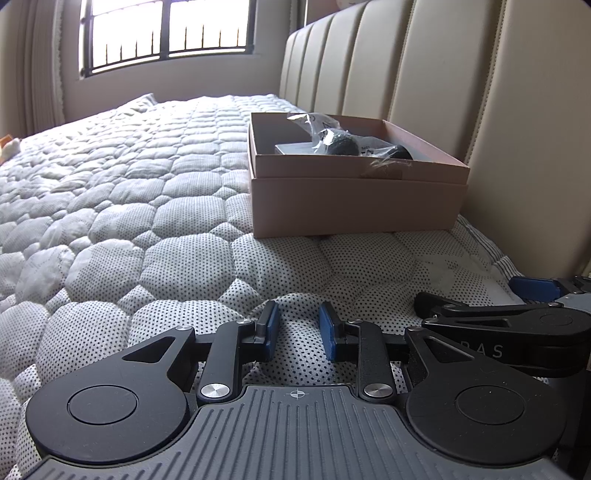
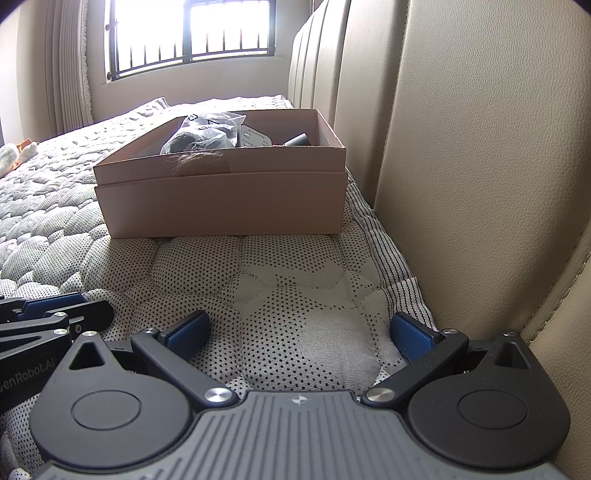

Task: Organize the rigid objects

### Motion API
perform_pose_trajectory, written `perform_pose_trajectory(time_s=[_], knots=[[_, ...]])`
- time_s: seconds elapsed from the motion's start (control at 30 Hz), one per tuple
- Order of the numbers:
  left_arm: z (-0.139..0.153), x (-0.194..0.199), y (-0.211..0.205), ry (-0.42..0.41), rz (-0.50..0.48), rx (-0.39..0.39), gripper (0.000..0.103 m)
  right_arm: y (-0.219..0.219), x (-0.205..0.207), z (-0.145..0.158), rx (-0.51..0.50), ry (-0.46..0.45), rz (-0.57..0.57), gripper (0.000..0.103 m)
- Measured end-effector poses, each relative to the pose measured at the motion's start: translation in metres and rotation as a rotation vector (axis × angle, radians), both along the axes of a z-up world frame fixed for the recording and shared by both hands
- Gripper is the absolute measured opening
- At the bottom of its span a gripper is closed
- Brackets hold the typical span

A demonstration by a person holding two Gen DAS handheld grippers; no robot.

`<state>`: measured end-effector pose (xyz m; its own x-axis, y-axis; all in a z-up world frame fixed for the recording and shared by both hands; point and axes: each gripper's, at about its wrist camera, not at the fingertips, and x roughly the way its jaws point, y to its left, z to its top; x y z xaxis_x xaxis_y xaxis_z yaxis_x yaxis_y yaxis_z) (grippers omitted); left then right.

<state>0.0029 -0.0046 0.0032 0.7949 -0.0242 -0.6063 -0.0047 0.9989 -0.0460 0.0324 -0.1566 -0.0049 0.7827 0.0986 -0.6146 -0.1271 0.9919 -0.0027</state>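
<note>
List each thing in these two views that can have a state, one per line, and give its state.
Left gripper: partly open, holding nothing, low over the mattress.
Right gripper: wide open, holding nothing.
Cardboard box: open-topped, upright on the mattress beside the headboard.
Plastic bag: inside the box, crumpled, around dark items.
Window: barred, daylight coming through.
</note>
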Motion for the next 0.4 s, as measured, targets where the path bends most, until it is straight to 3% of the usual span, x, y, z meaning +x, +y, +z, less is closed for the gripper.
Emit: perform_pose_trajectory(time_s=[0.4], knots=[[0.0001,0.0000,0.0006,0.000,-0.001,-0.004,0.028,0.0000,0.0003,0.0000,0.000,0.000,0.000,0.103]])
